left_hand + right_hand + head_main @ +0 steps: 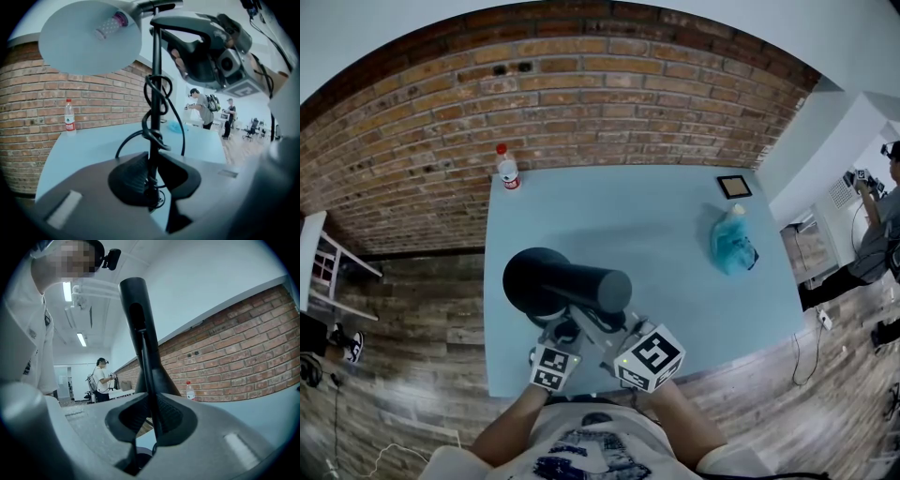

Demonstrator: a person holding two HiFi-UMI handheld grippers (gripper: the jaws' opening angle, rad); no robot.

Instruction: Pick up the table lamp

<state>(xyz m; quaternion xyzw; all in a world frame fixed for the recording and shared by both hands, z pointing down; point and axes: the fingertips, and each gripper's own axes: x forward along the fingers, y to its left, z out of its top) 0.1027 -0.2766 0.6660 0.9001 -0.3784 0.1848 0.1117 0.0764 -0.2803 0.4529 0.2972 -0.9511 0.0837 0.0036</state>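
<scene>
Table lamp [567, 281] sits in a two-handed grip, at the near edge of the table [675, 216] and just in front of the person; the left gripper [152, 180] has its jaws pressed together on the thin black pole [155, 70], right where the cord [158, 96] is wound round it in loops; the right gripper [151, 420] is clamped on the same pole from the other side, the ribbed pads touching it on both faces; the pole runs upright through both grips, and above them hangs the black shade [140, 333], a narrow neck that flares into a wide mouth; the left gripper view looks up into that pale mouth, where a bulb [111, 24] shows; the foot of the lamp is mostly hidden under the jaws, so I cannot tell whether it is touching the table or already off it; farther out on the table stand a bottle [507, 169] at the far left corner by the brick wall [581, 94], a blue bag [733, 246] and a small frame [734, 186] toward the right, all well apart from the lamp; a person [202, 105] stands far off in the room; the grasp looks finished and the lift is the step in hand; the next move calls for both grippers to rise together and evenly, since the shade makes the lamp top-heavy and a thin pole could turn or slip in the pads, with the loose cord kept from snagging.
</scene>
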